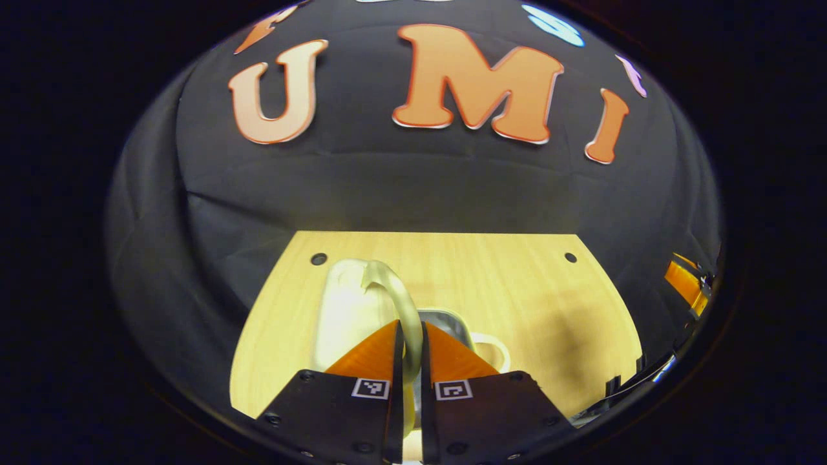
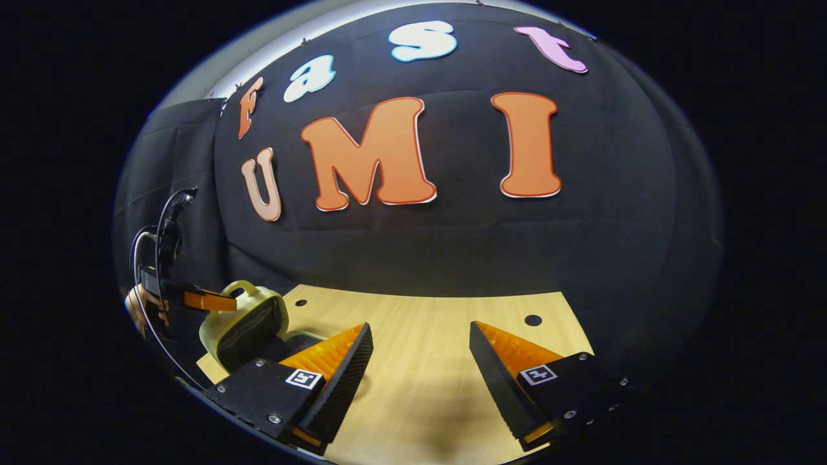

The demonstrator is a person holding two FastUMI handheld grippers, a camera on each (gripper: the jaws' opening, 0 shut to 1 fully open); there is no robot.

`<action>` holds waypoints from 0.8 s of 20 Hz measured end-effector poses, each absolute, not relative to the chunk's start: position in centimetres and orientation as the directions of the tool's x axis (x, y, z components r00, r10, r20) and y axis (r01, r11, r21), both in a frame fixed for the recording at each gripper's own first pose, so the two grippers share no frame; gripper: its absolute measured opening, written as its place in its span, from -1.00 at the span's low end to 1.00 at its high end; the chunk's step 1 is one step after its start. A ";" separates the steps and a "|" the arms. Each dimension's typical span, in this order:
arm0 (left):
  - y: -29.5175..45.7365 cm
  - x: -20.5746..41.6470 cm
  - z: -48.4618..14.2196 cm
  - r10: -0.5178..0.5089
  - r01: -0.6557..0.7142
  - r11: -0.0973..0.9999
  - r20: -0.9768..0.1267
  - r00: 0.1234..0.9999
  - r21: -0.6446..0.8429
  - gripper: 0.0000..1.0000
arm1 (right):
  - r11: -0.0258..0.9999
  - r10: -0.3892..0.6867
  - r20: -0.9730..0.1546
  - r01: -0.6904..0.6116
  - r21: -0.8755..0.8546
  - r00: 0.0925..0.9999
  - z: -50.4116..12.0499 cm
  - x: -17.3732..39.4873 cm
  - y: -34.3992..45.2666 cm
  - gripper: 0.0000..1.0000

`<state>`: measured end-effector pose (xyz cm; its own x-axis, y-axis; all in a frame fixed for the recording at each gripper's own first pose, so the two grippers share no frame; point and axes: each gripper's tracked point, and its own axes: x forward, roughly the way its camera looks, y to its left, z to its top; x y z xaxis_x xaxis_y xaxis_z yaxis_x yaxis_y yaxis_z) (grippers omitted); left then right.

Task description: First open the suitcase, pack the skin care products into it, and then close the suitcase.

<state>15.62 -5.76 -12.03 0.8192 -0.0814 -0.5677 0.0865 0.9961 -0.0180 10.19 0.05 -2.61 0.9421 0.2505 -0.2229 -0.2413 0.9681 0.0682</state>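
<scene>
The small cream suitcase (image 1: 349, 310) lies on the wooden table (image 1: 530, 284). My left gripper (image 1: 408, 336) is shut on its arched handle (image 1: 404, 300). In the right gripper view the suitcase (image 2: 249, 326) is at the far left, its cream shell tilted up with a dark inner face showing. There the left gripper (image 2: 207, 301) grips the handle on top, held by a hand (image 2: 139, 309). My right gripper (image 2: 420, 329) hovers open above bare table with nothing between its fingers. A silvery item (image 1: 447, 321) and a white ring-shaped rim (image 1: 494, 349) peek out behind the left fingers; I cannot tell what they are.
The table (image 2: 420, 387) has small dark holes near its back corners (image 1: 318, 259) (image 1: 570, 257) (image 2: 533, 320). The black cloth wall rises right behind its far edge. An orange and black piece of gear (image 1: 685, 284) sits at the far right rim of the left gripper view.
</scene>
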 end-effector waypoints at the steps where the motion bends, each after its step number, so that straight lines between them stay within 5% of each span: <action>1: -7.6 15.7 -13.2 -0.107 0.108 0.994 -0.574 0.812 -0.033 -0.77 | 0.971 0.238 -0.225 -0.229 0.067 0.945 -2.8 10.1 -1.1 0.91; 6: -15.3 16.2 -20.2 -0.199 0.208 0.976 -0.640 0.742 -0.062 -0.77 | 0.984 0.176 -0.252 -0.163 0.072 0.952 -4.4 9.7 -5.5 0.92; 16: -17.5 17.8 -30.7 -0.163 0.249 0.969 -0.740 0.653 0.006 -0.79 | 0.992 0.123 -0.305 -0.109 0.062 0.944 -6.9 8.5 -8.1 0.92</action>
<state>17.81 -17.45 -30.67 0.6530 -0.1632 -0.7396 0.2487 0.9686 0.0059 8.51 -8.09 -6.93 0.9443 0.1228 -0.3053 -0.1091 0.9921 0.0615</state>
